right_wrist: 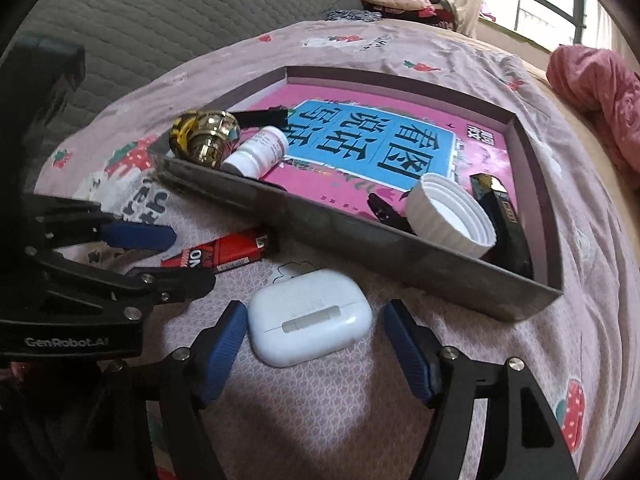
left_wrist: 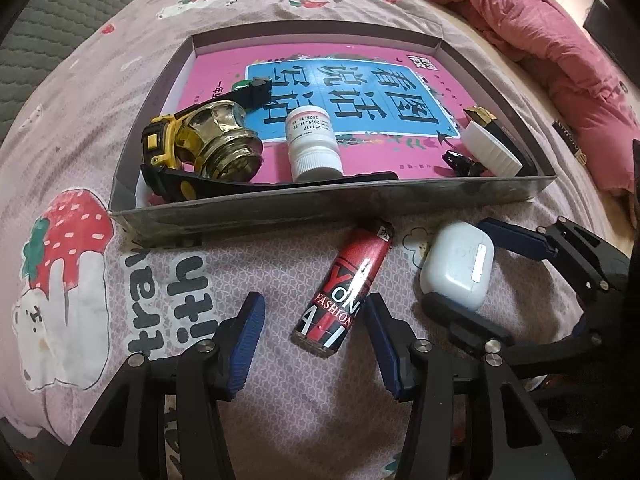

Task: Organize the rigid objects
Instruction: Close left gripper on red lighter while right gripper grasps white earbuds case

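A shallow grey box (left_wrist: 320, 204) (right_wrist: 360, 236) lies on the bed with a pink book in it. In it lie a brass door knob (left_wrist: 224, 144) (right_wrist: 204, 136), a white pill bottle (left_wrist: 312, 144) (right_wrist: 256, 154), a yellow tape measure (left_wrist: 160, 144) and a white cap (left_wrist: 492, 148) (right_wrist: 452, 216). A red and black lighter (left_wrist: 344, 288) (right_wrist: 224, 252) lies in front of the box, between the open jaws of my left gripper (left_wrist: 316, 344) (right_wrist: 172, 256). A white earbud case (left_wrist: 456, 264) (right_wrist: 308, 316) lies between the open jaws of my right gripper (right_wrist: 316, 344) (left_wrist: 464, 264).
The bed has a pink sheet (left_wrist: 80, 272) with strawberry prints. A red quilt (left_wrist: 540, 36) is bunched at the far right. A grey quilted headboard (right_wrist: 180, 8) stands behind. A black clip (left_wrist: 460, 160) and a black and gold item (right_wrist: 504, 216) lie in the box's right end.
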Demonstrator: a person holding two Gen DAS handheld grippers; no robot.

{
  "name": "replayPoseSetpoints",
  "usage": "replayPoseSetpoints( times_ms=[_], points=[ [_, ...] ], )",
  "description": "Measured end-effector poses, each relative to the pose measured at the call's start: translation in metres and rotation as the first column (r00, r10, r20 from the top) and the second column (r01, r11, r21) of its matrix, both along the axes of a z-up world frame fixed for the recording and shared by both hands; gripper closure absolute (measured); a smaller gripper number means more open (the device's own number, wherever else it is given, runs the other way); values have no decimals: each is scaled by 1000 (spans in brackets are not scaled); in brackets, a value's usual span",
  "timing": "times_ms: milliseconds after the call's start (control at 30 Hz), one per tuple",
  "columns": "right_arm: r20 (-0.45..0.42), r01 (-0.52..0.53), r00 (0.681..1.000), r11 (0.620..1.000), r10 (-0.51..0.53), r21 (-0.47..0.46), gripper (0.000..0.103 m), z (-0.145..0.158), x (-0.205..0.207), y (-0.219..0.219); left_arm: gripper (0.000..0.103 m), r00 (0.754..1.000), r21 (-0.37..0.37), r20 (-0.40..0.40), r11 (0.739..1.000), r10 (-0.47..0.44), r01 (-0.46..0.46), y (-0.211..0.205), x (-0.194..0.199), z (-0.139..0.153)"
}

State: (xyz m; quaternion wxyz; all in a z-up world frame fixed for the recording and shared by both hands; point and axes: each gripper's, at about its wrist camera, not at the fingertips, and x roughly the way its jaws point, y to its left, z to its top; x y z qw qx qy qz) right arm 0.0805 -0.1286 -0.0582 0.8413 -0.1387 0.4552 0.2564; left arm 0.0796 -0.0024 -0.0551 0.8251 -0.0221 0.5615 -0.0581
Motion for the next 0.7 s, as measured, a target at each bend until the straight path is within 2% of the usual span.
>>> replayPoseSetpoints(
  times_ms=[333, 467, 700],
  points=[
    [27, -55, 998, 998, 55, -9, 33, -5, 5, 4, 49, 1000, -14, 9, 1000, -19, 19, -3, 10, -3],
    [26, -79, 997, 997, 79, -2, 41, -5, 5, 6, 49, 999, -22, 14, 999, -42, 42, -5, 15, -5],
    [29, -69, 997, 998, 68, 12, 42, -4, 2, 3, 49, 997, -36, 20, 997, -72, 73, -12, 23, -9]
  ],
)
